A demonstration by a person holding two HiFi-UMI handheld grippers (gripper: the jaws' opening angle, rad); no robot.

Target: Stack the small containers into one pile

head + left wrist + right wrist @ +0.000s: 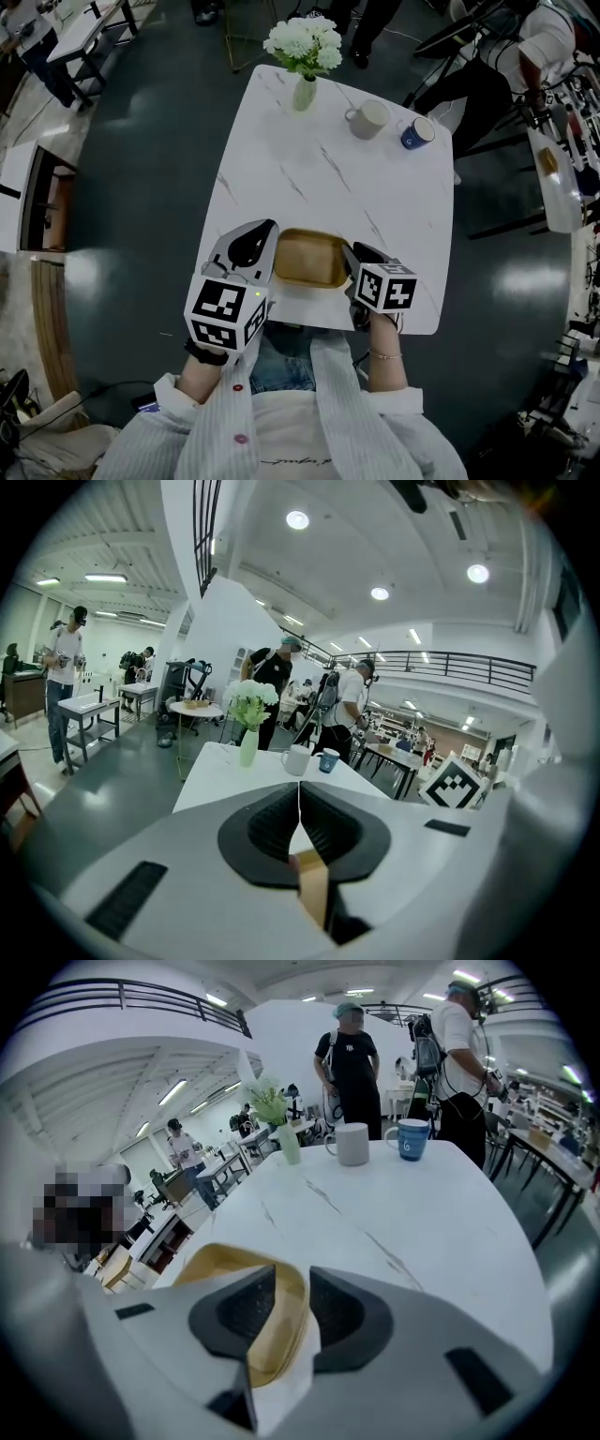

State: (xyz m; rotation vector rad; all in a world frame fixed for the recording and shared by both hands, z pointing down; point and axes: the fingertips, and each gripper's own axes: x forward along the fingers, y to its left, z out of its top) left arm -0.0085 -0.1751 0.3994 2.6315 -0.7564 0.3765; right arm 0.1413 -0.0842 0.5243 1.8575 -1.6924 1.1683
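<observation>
One tan container [307, 259], lower centre, perhaps nested already: my left gripper [266, 246] pinches its rim, right gripper [355, 260] straddles it slack.

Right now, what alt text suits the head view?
A tan container sits at a white table's near edge, the left gripper on its left rim, the right gripper at its right rim. A flower vase, white mug and blue mug stand at the far end.
</observation>
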